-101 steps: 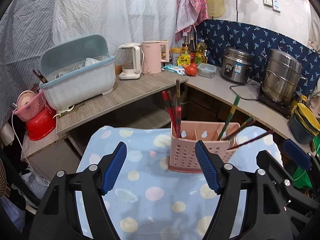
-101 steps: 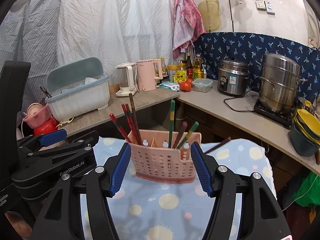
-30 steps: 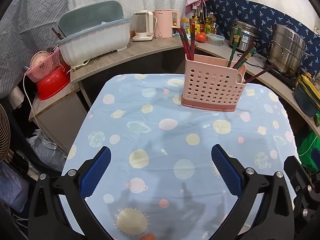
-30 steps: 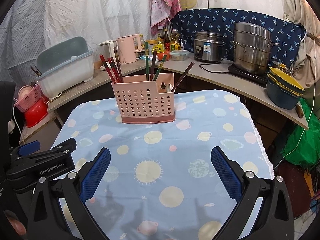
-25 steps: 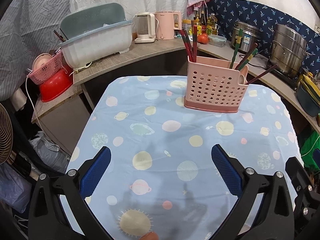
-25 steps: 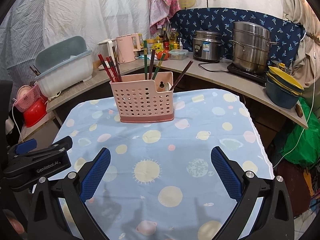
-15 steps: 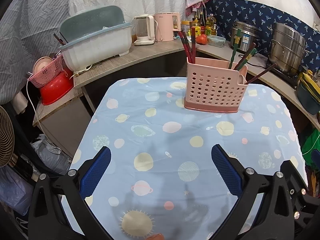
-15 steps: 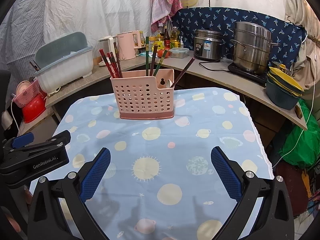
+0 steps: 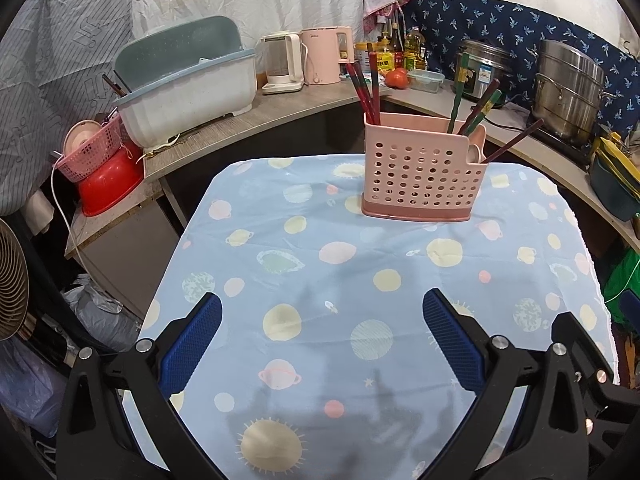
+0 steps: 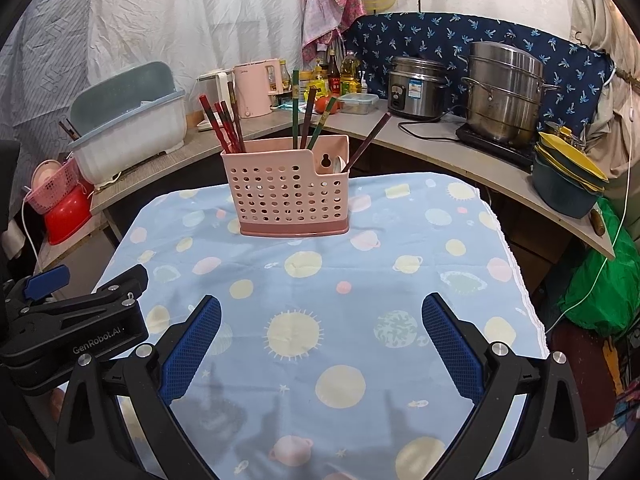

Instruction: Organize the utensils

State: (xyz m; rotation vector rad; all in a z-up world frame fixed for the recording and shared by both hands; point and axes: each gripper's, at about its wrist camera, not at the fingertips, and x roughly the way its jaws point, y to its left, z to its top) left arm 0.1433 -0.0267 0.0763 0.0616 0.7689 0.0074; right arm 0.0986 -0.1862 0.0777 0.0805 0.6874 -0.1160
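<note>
We hold the left gripper (image 9: 322,330) and the right gripper (image 10: 321,330) low over the near part of the bench (image 10: 400,280), both with jaws spread wide and nothing between them. The pink utensil holder (image 10: 289,196) stands upright on the planet-print cloth toward the far edge, well apart from both grippers. Red chopsticks (image 10: 224,126) lean in its left compartment, green and brown ones (image 10: 306,114) stand near the middle, and a dark chopstick (image 10: 370,136) slants out at the right end.
</note>
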